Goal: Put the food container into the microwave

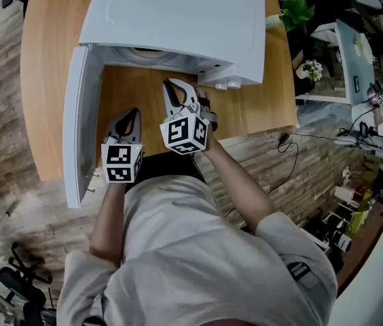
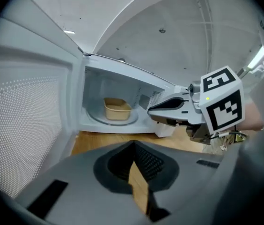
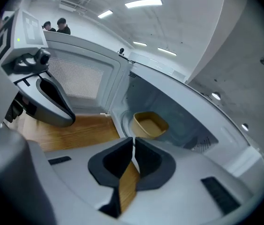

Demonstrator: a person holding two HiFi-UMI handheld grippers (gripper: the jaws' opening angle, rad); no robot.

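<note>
A tan food container (image 2: 117, 109) sits on the round turntable inside the white microwave (image 1: 178, 19); the right gripper view shows the same container (image 3: 150, 124) just beyond the jaws. The microwave door (image 1: 76, 121) stands swung open to the left. My right gripper (image 1: 174, 87) hangs in front of the oven's opening, its jaws shut with nothing between them (image 3: 133, 140). My left gripper (image 1: 128, 117) is lower and to the left, beside the door, also shut and empty (image 2: 134, 146). Each gripper appears in the other's view: the right gripper (image 2: 169, 106), the left gripper (image 3: 52, 100).
The microwave stands on a wooden table (image 1: 49, 60). A desk with potted plants (image 1: 300, 12) is at the right, with cables (image 1: 314, 138) on the floor and an office chair (image 1: 15, 284) at bottom left. Two people (image 3: 57, 26) stand far behind the door.
</note>
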